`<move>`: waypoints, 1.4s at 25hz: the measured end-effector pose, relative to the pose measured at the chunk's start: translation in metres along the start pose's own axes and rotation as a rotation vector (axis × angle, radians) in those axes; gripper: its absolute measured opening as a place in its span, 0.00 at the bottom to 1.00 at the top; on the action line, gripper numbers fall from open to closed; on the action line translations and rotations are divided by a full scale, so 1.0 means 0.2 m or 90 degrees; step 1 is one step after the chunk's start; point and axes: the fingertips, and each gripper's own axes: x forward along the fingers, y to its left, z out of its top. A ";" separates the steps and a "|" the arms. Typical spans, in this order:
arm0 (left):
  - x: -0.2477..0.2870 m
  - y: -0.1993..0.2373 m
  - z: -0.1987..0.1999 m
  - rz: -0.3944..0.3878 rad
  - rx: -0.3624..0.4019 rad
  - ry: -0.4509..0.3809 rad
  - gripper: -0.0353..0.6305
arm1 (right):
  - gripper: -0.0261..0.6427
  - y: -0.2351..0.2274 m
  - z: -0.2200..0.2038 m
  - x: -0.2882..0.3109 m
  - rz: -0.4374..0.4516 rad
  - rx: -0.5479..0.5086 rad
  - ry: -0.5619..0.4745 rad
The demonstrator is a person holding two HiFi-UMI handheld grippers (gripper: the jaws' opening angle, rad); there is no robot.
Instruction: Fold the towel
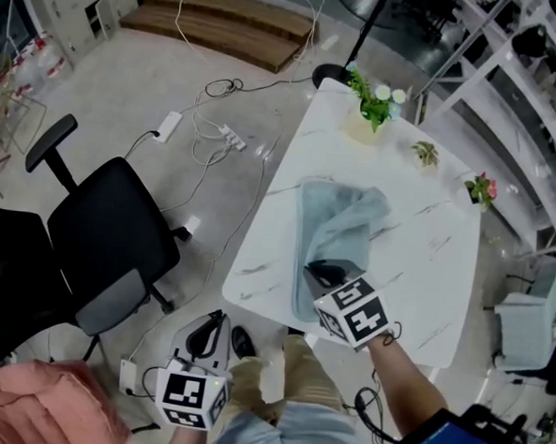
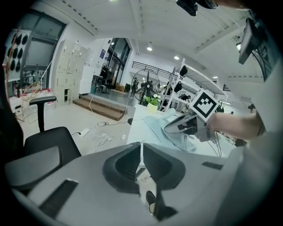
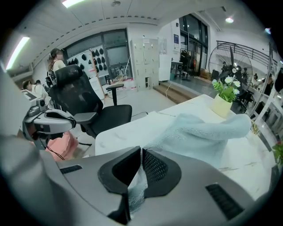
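The right gripper (image 1: 320,273) pinches the near end of the towel (image 1: 339,220), which lies lengthwise on the table (image 1: 425,272), running away toward the plant (image 1: 372,105). The left gripper (image 1: 213,327) (closed, empty) hangs off the table's edge, farther away.

Pale concrete floor (image 1: 108,84), with loose cables and a power strip (image 1: 168,123) on it. Black office chair (image 1: 108,229) left of white marble tabletop (image 1: 426,263). Wooden step (image 1: 225,21) at far side. White shelving (image 1: 534,101) at right. Ceiling strip lights (image 3: 75,3) lit.
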 end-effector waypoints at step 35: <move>0.36 -0.54 0.16 -0.182 0.095 -0.004 0.09 | 0.17 -0.25 0.14 -0.50 0.029 -0.058 -0.102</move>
